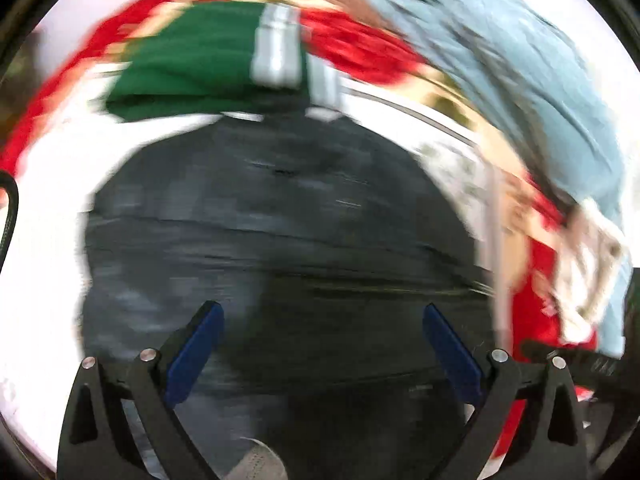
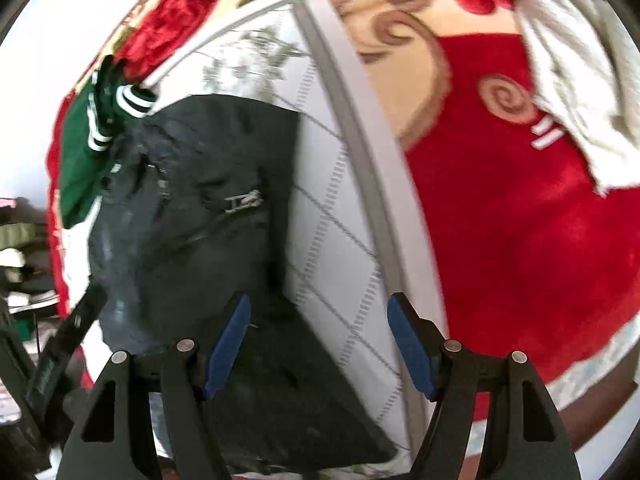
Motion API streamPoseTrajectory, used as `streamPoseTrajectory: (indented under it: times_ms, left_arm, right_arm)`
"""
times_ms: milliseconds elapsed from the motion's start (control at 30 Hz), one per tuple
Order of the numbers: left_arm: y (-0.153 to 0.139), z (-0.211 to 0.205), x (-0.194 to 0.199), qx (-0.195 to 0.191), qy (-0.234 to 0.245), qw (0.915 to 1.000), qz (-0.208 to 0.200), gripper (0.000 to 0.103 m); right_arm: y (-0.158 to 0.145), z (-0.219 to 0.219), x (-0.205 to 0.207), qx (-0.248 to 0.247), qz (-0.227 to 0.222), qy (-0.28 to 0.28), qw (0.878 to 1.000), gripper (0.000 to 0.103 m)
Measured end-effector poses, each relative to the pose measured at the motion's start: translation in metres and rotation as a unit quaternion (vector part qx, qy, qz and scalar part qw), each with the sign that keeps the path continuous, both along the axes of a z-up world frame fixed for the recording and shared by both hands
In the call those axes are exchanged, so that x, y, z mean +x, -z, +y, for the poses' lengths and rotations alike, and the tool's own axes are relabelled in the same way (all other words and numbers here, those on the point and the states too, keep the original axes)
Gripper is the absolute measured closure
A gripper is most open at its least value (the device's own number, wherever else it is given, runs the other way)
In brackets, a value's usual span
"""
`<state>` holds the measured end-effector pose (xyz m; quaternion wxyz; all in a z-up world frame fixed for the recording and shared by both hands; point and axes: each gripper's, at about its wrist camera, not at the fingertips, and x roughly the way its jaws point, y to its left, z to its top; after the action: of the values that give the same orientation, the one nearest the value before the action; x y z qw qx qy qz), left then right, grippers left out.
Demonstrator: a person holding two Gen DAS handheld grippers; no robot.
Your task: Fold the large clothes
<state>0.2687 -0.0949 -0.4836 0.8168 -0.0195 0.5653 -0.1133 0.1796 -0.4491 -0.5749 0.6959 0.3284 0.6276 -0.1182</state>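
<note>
A dark grey garment (image 1: 276, 232) lies folded on the white quilted mattress (image 2: 340, 216); it also shows in the right wrist view (image 2: 192, 208), with a zipper visible. My left gripper (image 1: 322, 316) is open and empty above its near part. My right gripper (image 2: 318, 308) is open and empty over the garment's near right corner and the mattress edge. A folded green garment with white-striped cuffs (image 1: 188, 76) lies just beyond the dark one, and shows in the right wrist view (image 2: 84, 152) too. The left wrist view is motion-blurred.
A red floral blanket (image 2: 500, 208) lies to the right of the mattress. A light blue garment (image 1: 520, 72) and a whitish cloth (image 2: 572, 72) lie on it at the far right. Clutter stands off the mattress at the left (image 2: 20, 272).
</note>
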Motion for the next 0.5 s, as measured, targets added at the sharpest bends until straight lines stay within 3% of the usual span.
streamPoseTrajectory:
  times_ms: [100,200,367,500]
  left_arm:
    - [0.005,0.065,-0.011,0.088,-0.073,0.9934,-0.001,0.001]
    - [0.040,0.119,-0.029,0.153,-0.108,0.9805,0.059,0.001]
    - [0.093,0.151,-0.061,0.240,-0.104,0.9582,0.116,0.001]
    - [0.112,0.152,-0.063,0.241,-0.109,0.9564,0.124,0.000]
  right_arm:
    - [0.003,0.013,0.018,0.012,-0.006,-0.014,1.000,0.030]
    - [0.015,0.024,0.032,0.005,0.004,-0.038,0.999,0.030]
    - [0.049,0.036,0.015,0.028,0.050,-0.073,0.996,0.030]
    - [0.086,0.053,0.006,0.031,0.090,-0.115,0.989,0.030]
